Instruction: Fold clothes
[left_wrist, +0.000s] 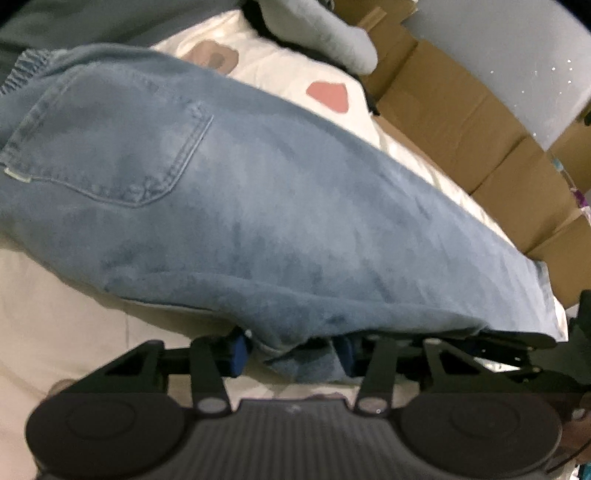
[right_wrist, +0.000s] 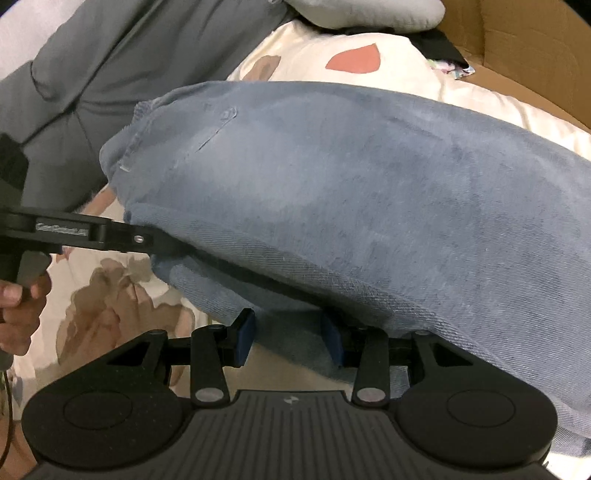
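A pair of blue jeans (left_wrist: 258, 206) lies across a bed with a cream bedspread (left_wrist: 59, 332) that has brown and pink shapes printed on it. The jeans are flat and long, with a back pocket (left_wrist: 110, 147) facing up near the waist end. In the left wrist view, the left gripper (left_wrist: 291, 354) sits at the near edge of the jeans, and a bit of the blue cloth hangs down between its two blue pads (left_wrist: 239, 349). The jaws are part way closed around that edge, but the cloth covers the tips, so I cannot tell if the pads are pressing on it. In the right wrist view, the right gripper (right_wrist: 291, 341) is at the near edge of the jeans too, further along toward the leg. Its blue pads (right_wrist: 245, 341) stand apart, with a fold of the jeans lying between them, and a gap shows beside each pad, so they are not squeezing the cloth. The left gripper shows there as well, as a black arm reaching in from the left side under the fold, and a hand (right_wrist: 20, 306) holds its handle. A grey cloth (right_wrist: 110, 55) lies behind the jeans, and brown cardboard boxes (left_wrist: 461, 122) stand past the far side of the bed
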